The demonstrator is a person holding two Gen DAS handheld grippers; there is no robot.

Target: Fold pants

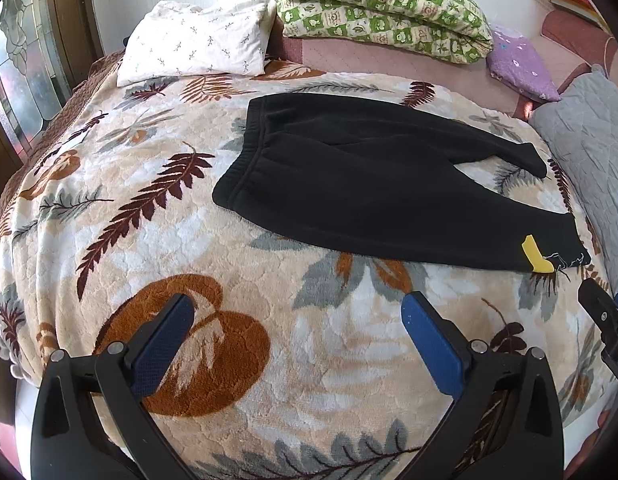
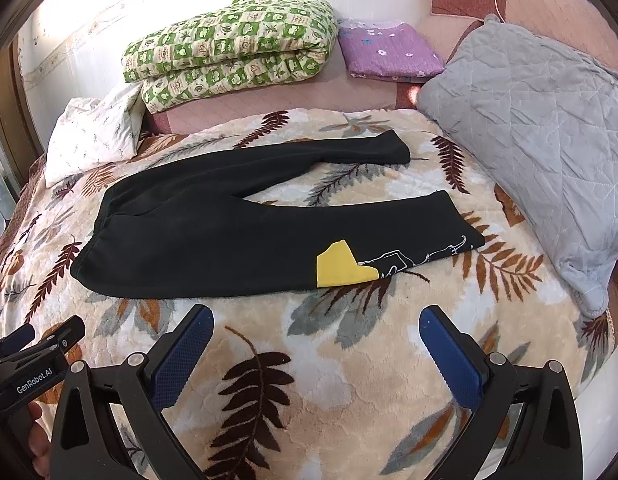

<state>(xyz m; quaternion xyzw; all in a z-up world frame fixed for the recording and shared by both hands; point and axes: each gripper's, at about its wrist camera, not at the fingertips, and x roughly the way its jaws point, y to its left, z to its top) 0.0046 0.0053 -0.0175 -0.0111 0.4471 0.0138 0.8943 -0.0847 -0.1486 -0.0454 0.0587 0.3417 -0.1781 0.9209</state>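
Both grippers, left gripper (image 1: 297,312) and right gripper (image 2: 317,324), hover wide open and empty before the flat pants (image 2: 213,216); folding looks unstarted, so next comes grasping a leg.

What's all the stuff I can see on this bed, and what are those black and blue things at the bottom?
pants: one, black with a yellow patch, spread flat mid-blanket, legs apart
blanket: one, cream with brown and grey leaves, covering the bed
quilt: one, green-and-cream check, folded at the far side
white pillow: one, sprigged, far left
purple cloth: one, folded, beside the quilt
grey cushion: one, quilted, right side
left hand-held gripper: black, blue pads, open, above blanket
right hand-held gripper: same, open, near the pants
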